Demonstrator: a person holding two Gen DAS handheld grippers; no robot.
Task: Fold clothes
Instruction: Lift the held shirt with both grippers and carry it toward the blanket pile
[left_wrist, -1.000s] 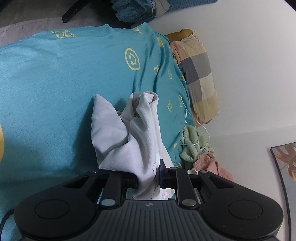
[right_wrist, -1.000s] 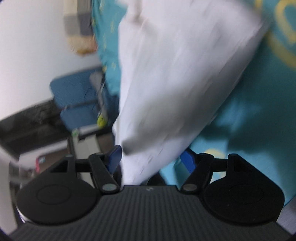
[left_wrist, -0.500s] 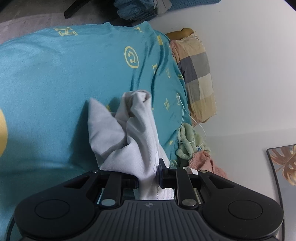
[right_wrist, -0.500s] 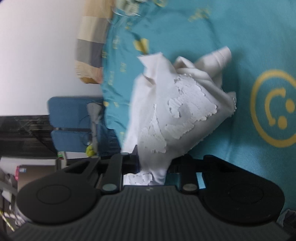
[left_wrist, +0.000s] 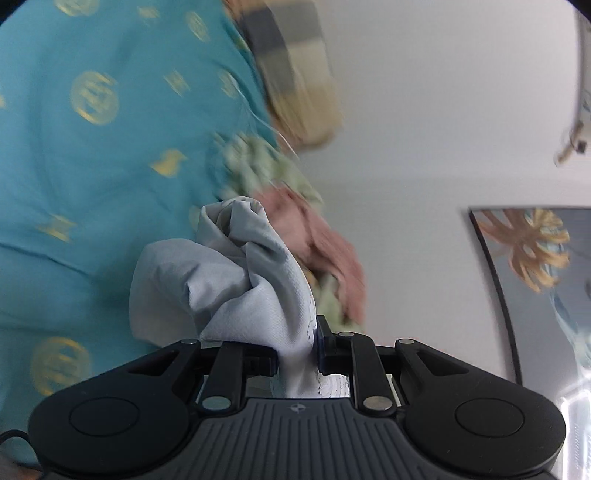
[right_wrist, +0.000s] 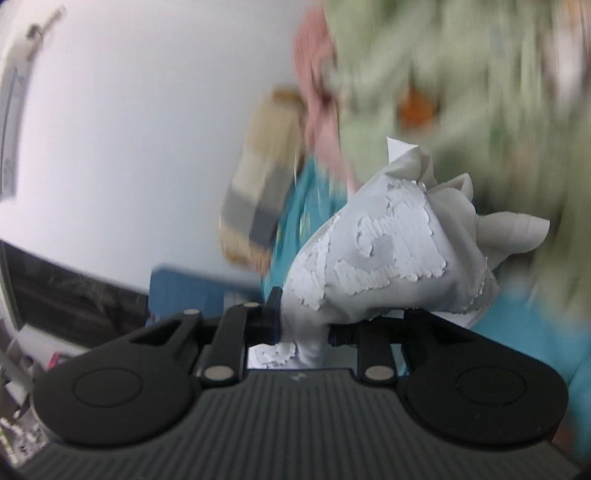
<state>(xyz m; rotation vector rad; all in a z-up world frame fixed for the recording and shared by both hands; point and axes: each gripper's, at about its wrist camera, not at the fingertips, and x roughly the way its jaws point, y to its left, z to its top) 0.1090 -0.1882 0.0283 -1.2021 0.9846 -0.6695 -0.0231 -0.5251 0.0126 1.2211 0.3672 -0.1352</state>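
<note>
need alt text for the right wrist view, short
The right tongs are shut on a bunched white garment with a cracked, peeling print. Behind it, blurred by motion, are a teal bedspread, green and pink cloths, a checked pillow and a white wall.

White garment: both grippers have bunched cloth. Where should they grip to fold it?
The white garment hangs as a wad from the left gripper and right gripper, both pinching bunched cloth. Probably better to lay it on the teal bedspread and pinch two outer hem corners from above, where the cloth is single-layered.
</note>
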